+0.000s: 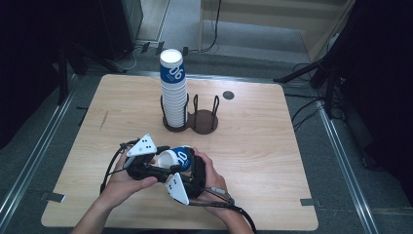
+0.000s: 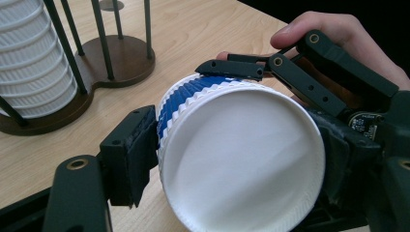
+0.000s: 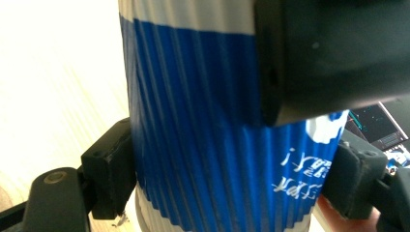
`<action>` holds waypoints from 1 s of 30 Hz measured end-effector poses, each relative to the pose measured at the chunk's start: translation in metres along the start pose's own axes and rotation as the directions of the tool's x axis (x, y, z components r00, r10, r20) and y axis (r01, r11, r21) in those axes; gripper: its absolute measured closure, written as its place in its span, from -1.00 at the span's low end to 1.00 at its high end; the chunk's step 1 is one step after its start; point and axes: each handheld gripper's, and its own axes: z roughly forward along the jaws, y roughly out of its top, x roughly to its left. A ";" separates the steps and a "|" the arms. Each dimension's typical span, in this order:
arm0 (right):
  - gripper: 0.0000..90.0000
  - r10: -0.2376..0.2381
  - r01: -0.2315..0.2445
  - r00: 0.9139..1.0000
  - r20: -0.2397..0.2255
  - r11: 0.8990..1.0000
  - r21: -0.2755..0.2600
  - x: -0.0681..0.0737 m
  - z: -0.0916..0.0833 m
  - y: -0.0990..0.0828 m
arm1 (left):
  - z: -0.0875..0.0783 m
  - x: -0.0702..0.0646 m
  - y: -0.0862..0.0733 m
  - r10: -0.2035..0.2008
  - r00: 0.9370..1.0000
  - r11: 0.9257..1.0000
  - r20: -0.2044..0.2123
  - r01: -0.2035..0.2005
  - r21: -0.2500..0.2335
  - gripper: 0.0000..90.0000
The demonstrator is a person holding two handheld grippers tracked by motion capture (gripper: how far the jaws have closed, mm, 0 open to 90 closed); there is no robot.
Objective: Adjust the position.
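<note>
A blue and white ribbed paper cup [image 1: 178, 157] is held on its side above the table's front, between both grippers. My left gripper [image 1: 158, 163] grips it from the left; in the left gripper view its pads [image 2: 138, 154] press on the cup [image 2: 241, 159] near the white round end. My right gripper [image 1: 191, 168] holds the same cup from the right. In the right gripper view its pads [image 3: 111, 169] clamp the blue wall [image 3: 203, 145]. The right gripper's fingers [image 2: 232, 68] lie across the far part of the cup. A tall stack of cups [image 1: 174, 92] stands in a holder.
The dark wooden holder [image 1: 204, 122] sits at the table's middle with wire uprights; its right bay holds nothing. A small dark round disc [image 1: 228, 95] lies behind it. Cables trail from both grippers toward the table's front edge [image 1: 195, 226].
</note>
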 end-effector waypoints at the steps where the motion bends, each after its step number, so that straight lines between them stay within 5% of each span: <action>1: -0.58 -0.002 0.002 1.000 0.002 1.000 0.002 0.000 0.000 0.000 | 0.000 0.000 0.000 -0.001 1.000 1.000 -0.001 0.001 -0.003 -0.41; 19: -0.72 0.024 -0.025 0.999 -0.022 1.000 -0.006 -0.006 -0.003 0.002 | 0.000 0.003 -0.002 -0.020 0.997 1.000 0.071 0.021 -0.015 -0.36; 30: -0.92 0.077 -0.078 0.996 -0.039 0.997 -0.029 -0.013 -0.006 0.005 | -0.006 0.008 -0.004 -0.032 0.999 0.997 0.032 0.034 -0.066 -0.36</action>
